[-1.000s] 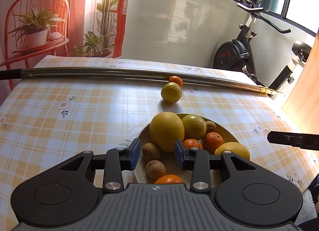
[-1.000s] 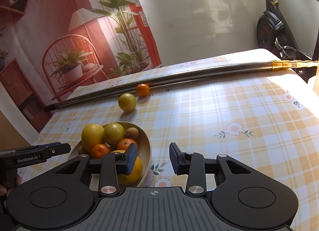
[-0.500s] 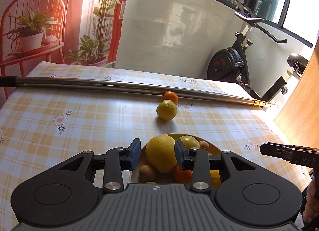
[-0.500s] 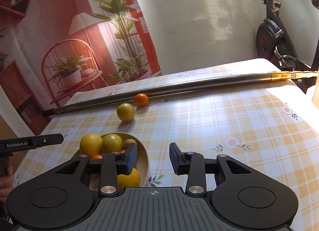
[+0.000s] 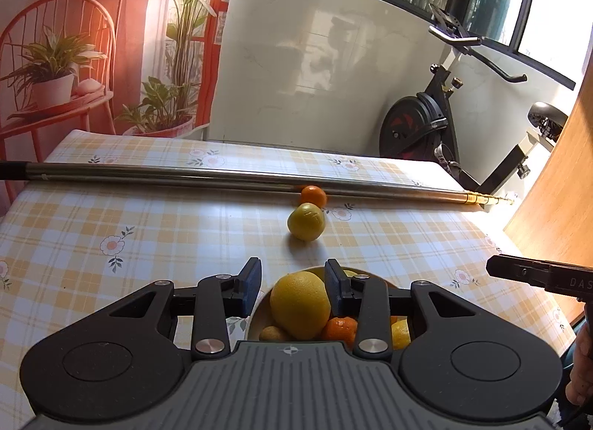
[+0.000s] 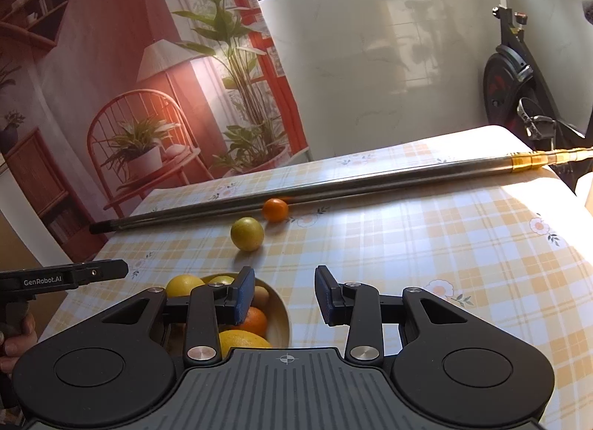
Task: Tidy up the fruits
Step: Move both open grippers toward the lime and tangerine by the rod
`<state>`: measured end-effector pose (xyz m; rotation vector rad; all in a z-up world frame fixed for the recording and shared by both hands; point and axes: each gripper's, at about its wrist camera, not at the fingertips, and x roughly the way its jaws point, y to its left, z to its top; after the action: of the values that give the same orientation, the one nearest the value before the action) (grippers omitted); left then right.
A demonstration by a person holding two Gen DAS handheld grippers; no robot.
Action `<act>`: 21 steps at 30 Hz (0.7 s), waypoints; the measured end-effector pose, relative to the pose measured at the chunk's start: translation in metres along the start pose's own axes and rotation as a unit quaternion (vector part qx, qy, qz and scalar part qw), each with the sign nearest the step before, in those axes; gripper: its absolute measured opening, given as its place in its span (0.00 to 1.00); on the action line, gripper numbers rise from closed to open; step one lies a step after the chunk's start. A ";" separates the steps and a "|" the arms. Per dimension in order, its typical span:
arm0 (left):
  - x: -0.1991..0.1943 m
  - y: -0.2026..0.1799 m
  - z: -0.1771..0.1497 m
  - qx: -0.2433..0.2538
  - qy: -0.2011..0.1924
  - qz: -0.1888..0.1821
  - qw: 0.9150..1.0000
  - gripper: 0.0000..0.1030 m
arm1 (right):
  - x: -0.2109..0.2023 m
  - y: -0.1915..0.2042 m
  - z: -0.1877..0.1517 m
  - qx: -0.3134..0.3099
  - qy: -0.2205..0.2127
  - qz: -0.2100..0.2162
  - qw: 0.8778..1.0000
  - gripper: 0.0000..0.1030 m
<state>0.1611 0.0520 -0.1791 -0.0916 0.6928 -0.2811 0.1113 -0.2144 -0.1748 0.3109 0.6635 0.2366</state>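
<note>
Room: sunlit corner, exercise bike [image 5: 426, 129] against the white wall, plant-and-chair mural behind the table [image 5: 148, 230] with its yellow plaid cloth.
Landmark: cream bowl [image 6: 280, 322] at the near edge of the table, piled with fruit.
In the bowl: big yellow citrus [image 5: 300, 306] on top, mandarins [image 5: 341, 328] and a kiwi [image 6: 261, 294] tucked around it.
Loose fruit: yellow-green orange [image 5: 305, 221] out beyond the bowl, small mandarin [image 5: 313, 195] just past it, right up against the metal pole [image 5: 185, 174] lying across the table.
Left gripper [image 5: 292, 287]: hanging over the bowl, jaws released, spread to either side of the big citrus, gripping nothing.
Right gripper [image 6: 284, 294]: poised just right of the bowl, jaws parted and empty, over bare cloth.
</note>
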 end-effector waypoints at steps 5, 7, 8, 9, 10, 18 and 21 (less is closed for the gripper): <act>0.006 -0.001 0.020 0.009 -0.004 -0.008 1.000 0.38 | 0.003 0.006 0.027 -0.026 -0.022 0.006 0.999 0.33; 0.012 -0.005 0.028 0.014 -0.005 -0.011 1.000 0.38 | 0.007 0.007 0.041 -0.035 -0.035 0.006 0.999 0.33; 0.017 -0.007 0.031 0.020 -0.007 -0.012 1.000 0.38 | 0.010 0.007 0.046 -0.038 -0.041 0.010 0.998 0.33; 0.021 -0.010 0.035 0.027 -0.008 -0.012 1.000 0.38 | 0.013 0.007 0.051 -0.041 -0.044 0.012 0.998 0.33; 0.025 -0.012 0.037 0.033 -0.009 -0.011 0.999 0.38 | 0.018 0.007 0.057 -0.047 -0.047 0.010 0.998 0.33; 0.069 -0.018 0.063 0.048 0.024 -0.023 0.998 0.38 | 0.069 0.001 0.080 -0.062 -0.019 0.001 0.998 0.33; 0.096 -0.014 0.079 0.035 0.046 -0.026 0.998 0.38 | 0.091 -0.001 0.080 -0.058 -0.001 -0.003 0.998 0.33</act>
<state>0.2793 0.0102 -0.1749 -0.0303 0.7713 -0.3619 0.2313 -0.2036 -0.1672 0.1986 0.6468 0.2681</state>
